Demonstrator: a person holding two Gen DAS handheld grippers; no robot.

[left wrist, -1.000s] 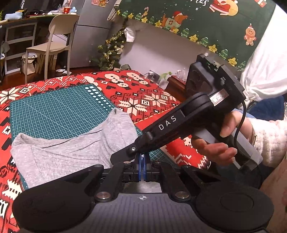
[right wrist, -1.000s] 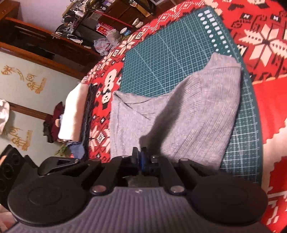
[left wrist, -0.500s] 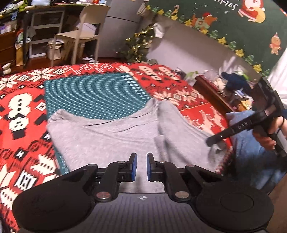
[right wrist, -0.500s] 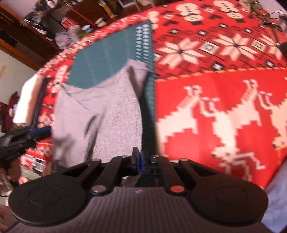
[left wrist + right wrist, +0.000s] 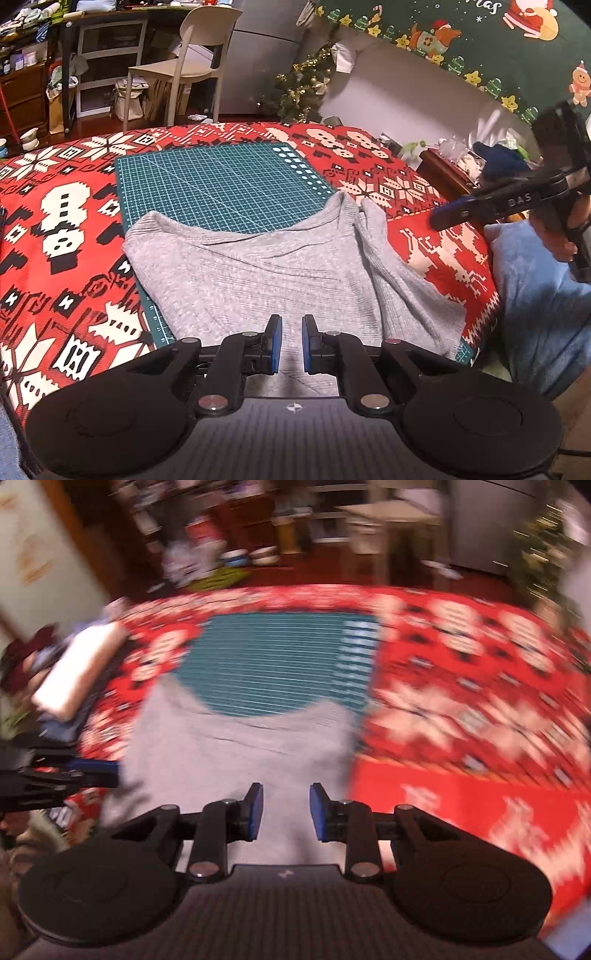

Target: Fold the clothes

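The left gripper [image 5: 291, 345] has its blue fingers [image 5: 275, 343] a little way apart, and they hold nothing. Under them lies the gray sweater [image 5: 266, 273]. The right gripper [image 5: 286, 814] has its fingers [image 5: 255, 812] wider apart — they hold nothing too, and this view is blurry. The sweater lies flat on the green cutting mat [image 5: 221, 184], and one side hangs over onto the red Christmas cloth [image 5: 66, 229] that covers the bench. The cloth has snowmen, snowflakes and reindeer on it. In the left view the right gripper sticks in from the side, up above the cloth, and its arm reads "DAS". Behind the bench stand a pale chair [image 5: 184, 62] and a small Christmas tree [image 5: 303, 88]. A folded white cloth [image 5: 77, 672] lies at the far left of the bench — near the mat.
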